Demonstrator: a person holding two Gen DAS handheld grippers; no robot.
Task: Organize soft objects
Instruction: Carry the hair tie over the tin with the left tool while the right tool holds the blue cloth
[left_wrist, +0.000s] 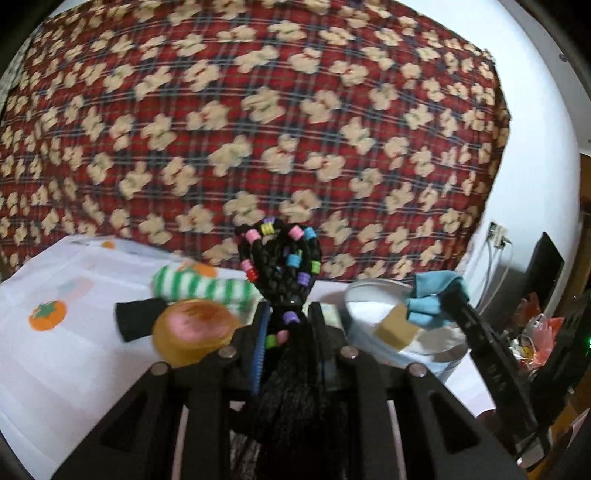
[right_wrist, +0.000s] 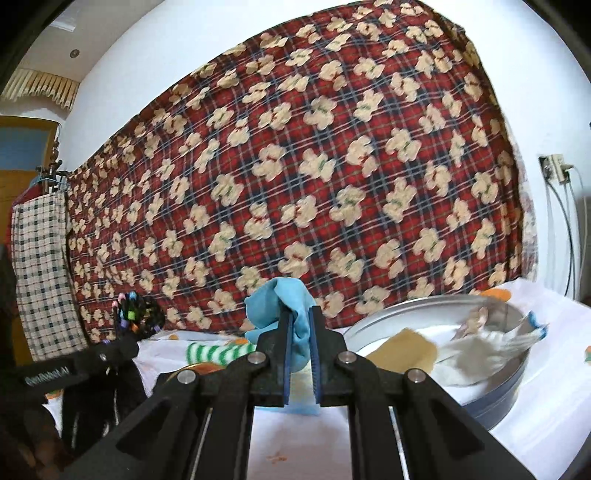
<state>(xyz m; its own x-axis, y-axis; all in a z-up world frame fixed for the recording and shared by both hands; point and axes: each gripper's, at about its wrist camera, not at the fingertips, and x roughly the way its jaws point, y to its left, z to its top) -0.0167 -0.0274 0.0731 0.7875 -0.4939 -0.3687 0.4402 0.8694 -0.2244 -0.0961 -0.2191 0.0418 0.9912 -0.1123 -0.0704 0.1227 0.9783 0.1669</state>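
Black braided hair, the beaded hairpiece (left_wrist: 279, 258) is clenched in the left gripper (left_wrist: 286, 314) above the table; light and floppy, it seems best held near its bound neck. Rightward, the right gripper (right_wrist: 298, 325) pinches a limp blue cloth (right_wrist: 284, 306) beside the metal basin (right_wrist: 491, 384).

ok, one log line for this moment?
left gripper: shut on beaded braid | right gripper: shut on blue cloth | basin: sponge inside

White tablecloth (left_wrist: 55, 354): striped sock (left_wrist: 207, 288), black cloth (left_wrist: 138, 317), round bun toy (left_wrist: 195, 332), metal basin (right_wrist: 491, 391).
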